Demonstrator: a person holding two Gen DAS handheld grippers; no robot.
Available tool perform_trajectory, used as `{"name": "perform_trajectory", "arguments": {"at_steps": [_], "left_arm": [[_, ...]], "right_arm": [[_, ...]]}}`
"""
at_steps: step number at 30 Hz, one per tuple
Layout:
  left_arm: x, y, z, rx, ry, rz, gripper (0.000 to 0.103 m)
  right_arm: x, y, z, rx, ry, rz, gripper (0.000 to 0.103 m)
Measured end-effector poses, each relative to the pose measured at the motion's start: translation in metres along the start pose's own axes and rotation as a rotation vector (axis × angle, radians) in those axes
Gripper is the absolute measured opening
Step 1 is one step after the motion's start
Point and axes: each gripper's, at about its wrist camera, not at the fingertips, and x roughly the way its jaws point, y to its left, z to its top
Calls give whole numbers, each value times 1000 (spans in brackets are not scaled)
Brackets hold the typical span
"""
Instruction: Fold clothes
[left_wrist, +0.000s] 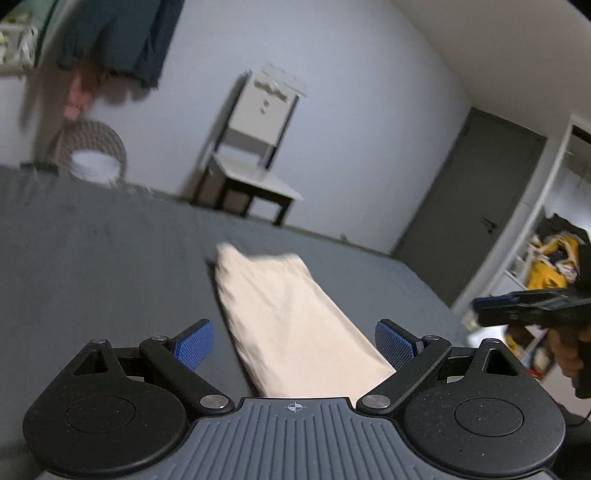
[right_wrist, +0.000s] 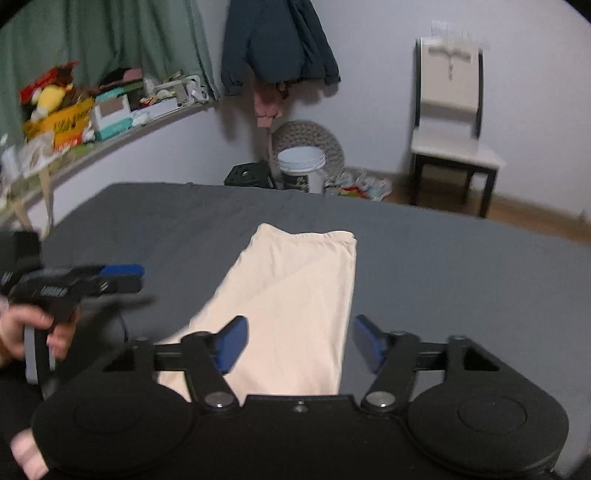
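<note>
A cream garment (left_wrist: 291, 321) lies folded into a long strip on the dark grey bed sheet (left_wrist: 92, 266), running away from me. My left gripper (left_wrist: 294, 345) hovers open over its near end, nothing between the blue pads. The right gripper (left_wrist: 491, 308) shows at the right edge, held by a hand. In the right wrist view the same cream garment (right_wrist: 291, 306) stretches ahead, and my right gripper (right_wrist: 301, 345) is open above its near end. The left gripper (right_wrist: 122, 275) shows at the left, held in a hand (right_wrist: 26, 328).
A white chair (right_wrist: 448, 122) stands by the far wall, beside a white bucket (right_wrist: 301, 168) and a wicker basket (right_wrist: 308, 138). Dark jackets (right_wrist: 275, 44) hang on the wall. A cluttered shelf (right_wrist: 92, 118) runs along the left. A grey door (left_wrist: 476, 206) is at right.
</note>
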Motion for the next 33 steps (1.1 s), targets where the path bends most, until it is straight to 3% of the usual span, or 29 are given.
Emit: {"name": "perform_trajectory", "arguments": {"at_steps": [2,7,11,17,18,24,26,27,33], "left_arm": [[18,11,12,-22,22,64,94],[83,50,40,-137,99,120,88],[136,49,49,-84,192,116,66],[181,41,59,-20,235,137,63],[186,41,60,-13,241,141,56],[204,40,61,40,241,149,40],[204,38,61,40,222,159,30],[205,38,60,23,214,166,22],[207,23,59,93,195,196,16]], "right_arm": [[29,-20,18,53,24,56,52],[106,-60,55,166,102,113,50],[161,-79,75,210,163,85,50],[214,-97,82,204,229,71,50],[219,-100,81,201,239,71,50],[237,-114,76,217,237,93,48],[241,-118,77,221,228,120,34],[244,-119,76,219,232,137,17],[245,-124,76,211,221,150,9]]}}
